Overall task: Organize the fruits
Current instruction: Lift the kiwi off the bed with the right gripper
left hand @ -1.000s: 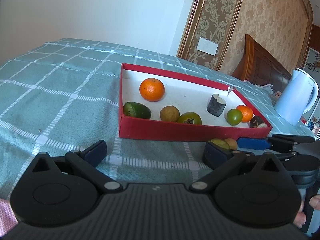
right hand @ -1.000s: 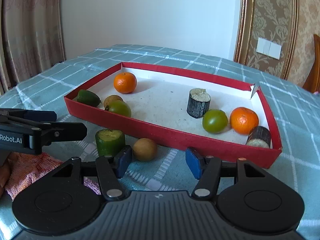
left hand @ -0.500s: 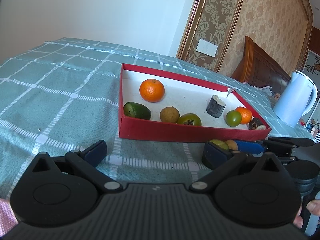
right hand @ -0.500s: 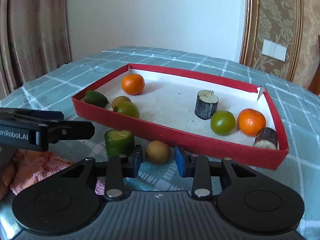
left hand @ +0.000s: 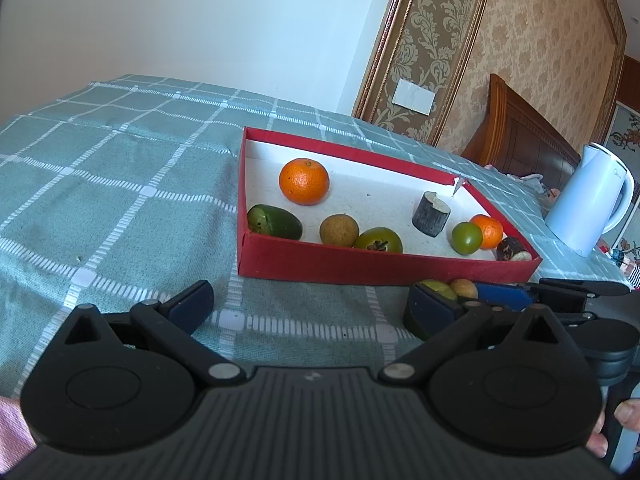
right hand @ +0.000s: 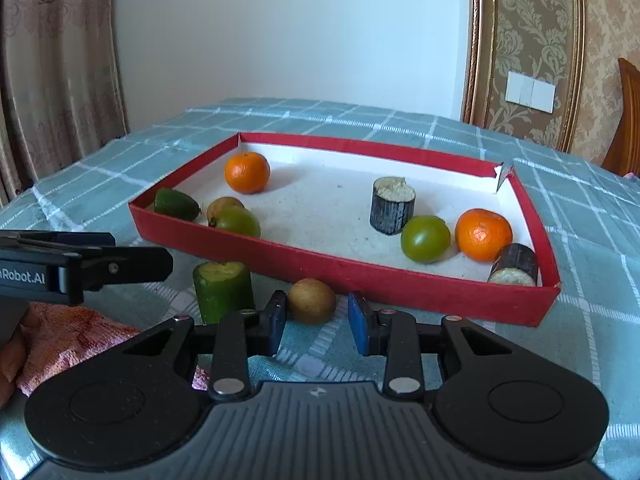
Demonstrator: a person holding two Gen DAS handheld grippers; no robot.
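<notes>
A red tray (right hand: 400, 282) holds several fruits: an orange (right hand: 247, 172), a green avocado (right hand: 176, 205), a green tomato (right hand: 425, 239), a small orange (right hand: 483, 235) and two dark stumps. On the cloth in front lie a brown round fruit (right hand: 312, 301) and a green cut cylinder (right hand: 223, 291). My right gripper (right hand: 317, 324) is open, its pads on either side of the brown fruit, just short of it. My left gripper (left hand: 308, 306) is open and empty over the cloth, left of the right gripper (left hand: 504, 296). The tray (left hand: 360, 266) also shows in the left wrist view.
A white electric kettle (left hand: 592, 208) stands past the tray's right end. A green checked cloth (left hand: 120, 200) covers the table. A pink cloth (right hand: 68, 340) lies at the near left. A wooden headboard (left hand: 520, 140) is behind.
My right gripper has moved forward and narrowed so its pads flank the brown fruit. The left gripper has hardly moved.
</notes>
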